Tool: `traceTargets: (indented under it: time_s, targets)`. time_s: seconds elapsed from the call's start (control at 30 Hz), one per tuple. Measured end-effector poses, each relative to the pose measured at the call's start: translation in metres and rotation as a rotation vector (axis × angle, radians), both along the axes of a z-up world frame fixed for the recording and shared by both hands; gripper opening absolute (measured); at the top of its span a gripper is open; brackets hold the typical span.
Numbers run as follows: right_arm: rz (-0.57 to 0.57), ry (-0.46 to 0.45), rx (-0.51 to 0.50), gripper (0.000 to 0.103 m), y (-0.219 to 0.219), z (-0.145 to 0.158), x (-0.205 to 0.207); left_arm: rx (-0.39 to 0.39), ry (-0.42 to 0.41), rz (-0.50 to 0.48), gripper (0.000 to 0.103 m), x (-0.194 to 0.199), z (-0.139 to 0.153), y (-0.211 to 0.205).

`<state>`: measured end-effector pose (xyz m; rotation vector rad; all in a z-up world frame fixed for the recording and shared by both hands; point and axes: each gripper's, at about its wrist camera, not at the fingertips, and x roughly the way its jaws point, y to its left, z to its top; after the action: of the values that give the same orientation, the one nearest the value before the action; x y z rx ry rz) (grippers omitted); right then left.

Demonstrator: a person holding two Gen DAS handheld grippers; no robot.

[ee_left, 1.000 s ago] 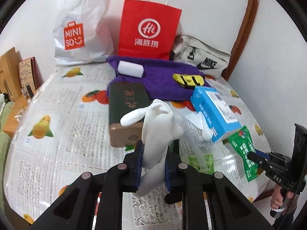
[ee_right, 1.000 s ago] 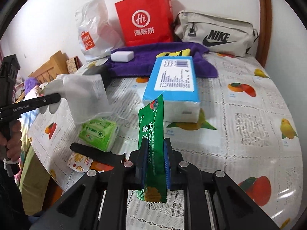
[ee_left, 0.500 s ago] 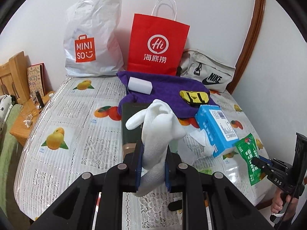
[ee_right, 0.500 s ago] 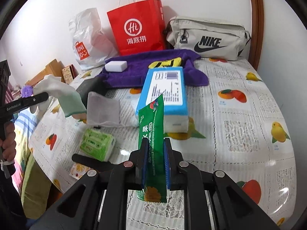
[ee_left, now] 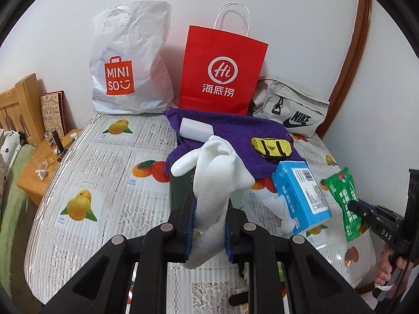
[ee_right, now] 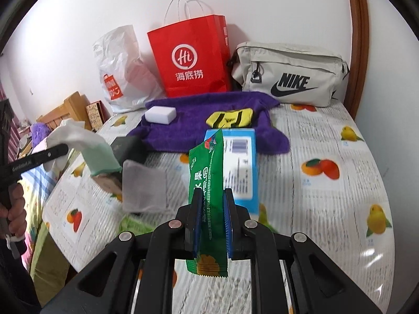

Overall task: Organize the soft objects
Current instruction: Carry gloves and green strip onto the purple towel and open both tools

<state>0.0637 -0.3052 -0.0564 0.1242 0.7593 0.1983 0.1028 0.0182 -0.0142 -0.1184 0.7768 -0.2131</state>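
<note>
Above table (ee_left: pixel 110 162): one white glove (ee_left: pixel 217 183), one green packet (ee_right: pixel 209 183), each tool-clamped.

Left gripper (ee_left: pixel 208 225) raised above the table, jaws clamped on a white sock (ee_left: pixel 217 183) that stands up between the pads and droops below them. Right gripper (ee_right: pixel 211 219) likewise lifted, jaws pinched on a green packet (ee_right: pixel 208 183) held upright, its lower edge hanging beneath the fingers. Bare hand (ee_right: pixel 13 209) wrapped around the left gripper's handle, off to the right gripper's left.
</note>
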Motion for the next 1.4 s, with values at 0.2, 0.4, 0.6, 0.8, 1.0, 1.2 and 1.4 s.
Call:
traceTargets:
  time_s: [0.2, 0.4, 0.6, 0.8, 1.0, 1.2, 1.4]
  targets:
    - [-0.006, -0.020, 0.006, 0.015, 0.000, 0.014, 0.033, 0.006, 0.003, 0.004, 0.018, 0.023, 0.006, -0.004]
    - [-0.008, -0.026, 0.009, 0.015, -0.001, 0.022, 0.067, 0.009, 0.005, 0.003, 0.018, 0.050, 0.009, -0.009]
    - [-0.007, -0.023, 0.016, 0.015, -0.002, 0.024, 0.096, 0.015, 0.000, -0.007, 0.018, 0.076, 0.015, -0.013]
    - [-0.012, -0.031, -0.015, 0.015, -0.001, 0.025, 0.120, 0.020, 0.000, -0.002, 0.018, 0.101, 0.017, -0.016]
    - [-0.017, -0.021, -0.004, 0.015, -0.004, 0.018, 0.143, 0.030, 0.026, -0.018, 0.018, 0.128, 0.007, -0.023]
    - [-0.026, 0.010, 0.004, 0.015, -0.007, 0.003, 0.170, 0.034, 0.068, -0.046, 0.018, 0.152, -0.009, -0.031]
    - [-0.008, 0.044, 0.011, 0.015, -0.005, -0.012, 0.198, 0.039, 0.127, -0.060, 0.018, 0.174, -0.033, -0.041]
